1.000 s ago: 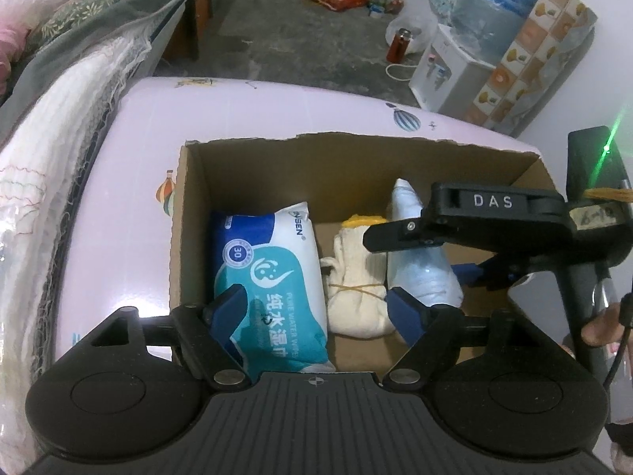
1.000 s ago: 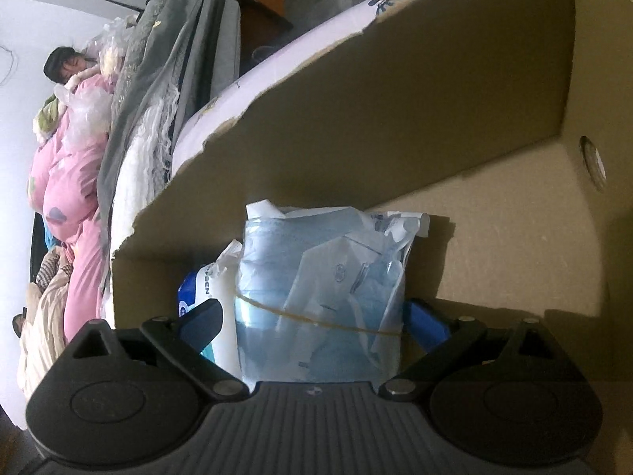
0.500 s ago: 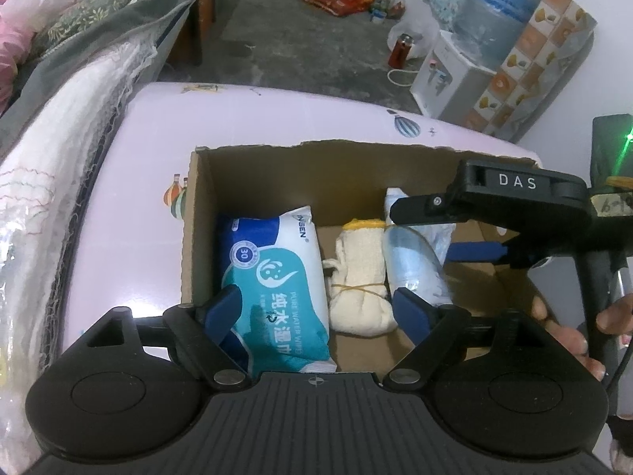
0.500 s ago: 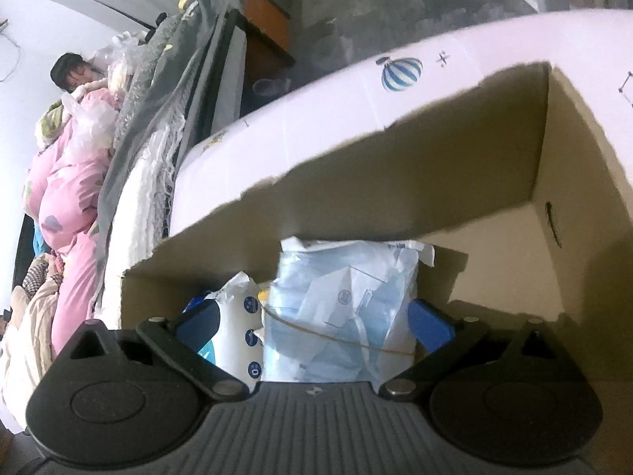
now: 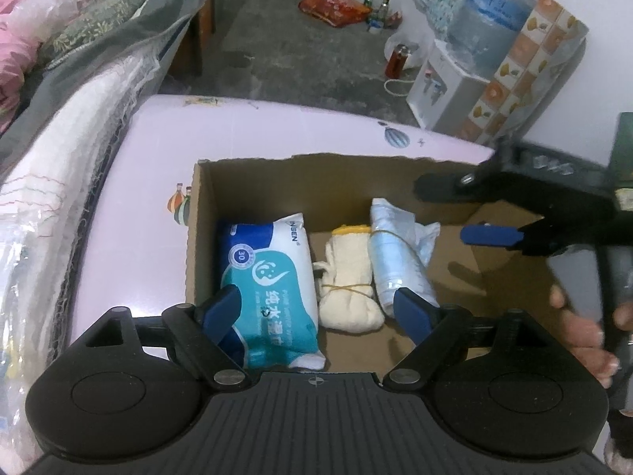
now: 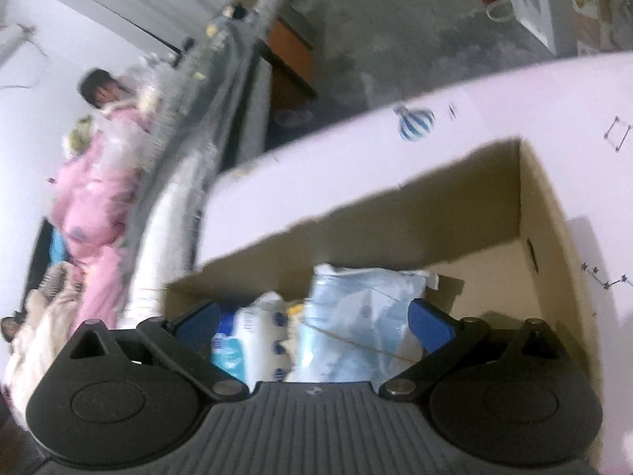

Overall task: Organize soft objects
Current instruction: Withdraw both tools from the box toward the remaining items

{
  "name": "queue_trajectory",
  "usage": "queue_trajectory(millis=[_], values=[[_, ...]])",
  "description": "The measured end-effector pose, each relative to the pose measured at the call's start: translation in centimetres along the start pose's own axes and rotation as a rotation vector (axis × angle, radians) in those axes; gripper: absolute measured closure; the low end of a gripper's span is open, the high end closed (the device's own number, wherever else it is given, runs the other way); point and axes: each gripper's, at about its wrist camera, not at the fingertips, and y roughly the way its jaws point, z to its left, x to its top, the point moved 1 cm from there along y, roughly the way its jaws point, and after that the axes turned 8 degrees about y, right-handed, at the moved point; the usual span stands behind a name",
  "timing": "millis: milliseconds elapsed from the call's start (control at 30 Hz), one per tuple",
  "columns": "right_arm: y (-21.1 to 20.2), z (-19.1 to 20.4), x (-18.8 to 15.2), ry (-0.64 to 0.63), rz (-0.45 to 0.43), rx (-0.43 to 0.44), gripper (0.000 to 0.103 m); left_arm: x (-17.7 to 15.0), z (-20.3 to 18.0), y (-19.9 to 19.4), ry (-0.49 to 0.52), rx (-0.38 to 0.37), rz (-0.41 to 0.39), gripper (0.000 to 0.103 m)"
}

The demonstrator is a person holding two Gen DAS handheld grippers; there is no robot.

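Both the left gripper (image 5: 318, 308) and the right gripper (image 6: 312, 318) hang released above the cardboard box (image 5: 199, 213), whose wipes pack (image 5: 269, 281), cream cloth roll (image 5: 348, 277) and bagged masks (image 5: 395, 253) crowd nine o'clock, leaving bare floor toward three.

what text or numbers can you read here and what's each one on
"30": in a round badge on the wet wipes pack.
"...NSEN": brand along the pack's top right edge, first letters cut off.
Large white Chinese characters on the pack's teal front: too skewed to read with confidence.
Lettering on the right gripper's black body: blurred, unreadable.
Blue label on the water jug: too small to read.
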Motion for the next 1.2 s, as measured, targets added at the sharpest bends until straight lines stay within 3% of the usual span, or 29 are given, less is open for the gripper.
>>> queue_trajectory(millis=[133, 300, 533, 667, 800, 900, 967, 1200], values=[[-4.8, 1.1, -1.3, -0.033, -0.056, 0.097, 0.005, -0.7, -0.6, -2.7, 0.014, -0.003, -0.035, 0.015], [-11.7, 1.9, -5.3, -0.105, -0.105, 0.198, 0.005, -3.1, -1.5, -7.3, 0.041, -0.014, -0.086, 0.01], [-21.9, 0.7, -13.8, -0.206, -0.176, 0.3, 0.005, -9.8, -2.1, -15.2, 0.088, -0.033, -0.174, 0.004], [-24.9, -0.5, -18.0, -0.214, -0.191, 0.339, 0.005, -14.4, -1.8, -17.8, 0.084, -0.042, -0.194, 0.003], [-24.0, -2.3, -21.7, -0.18, -0.132, 0.363, 0.005, -18.6, -1.4, -17.2, 0.064, -0.037, -0.175, 0.002], [-21.4, -2.8, -24.0, -0.177, -0.052, 0.353, 0.005, -21.4, -1.3, -15.4, 0.054, -0.071, -0.143, 0.003], [-19.4, -2.3, -25.1, -0.193, -0.008, 0.34, 0.005, -22.9, -1.6, -14.2, 0.07, -0.053, -0.145, 0.004], [-13.5, 1.8, -27.1, -0.367, 0.013, 0.236, 0.008, -25.1, -2.2, -10.1, 0.116, 0.037, -0.231, 0.01]])
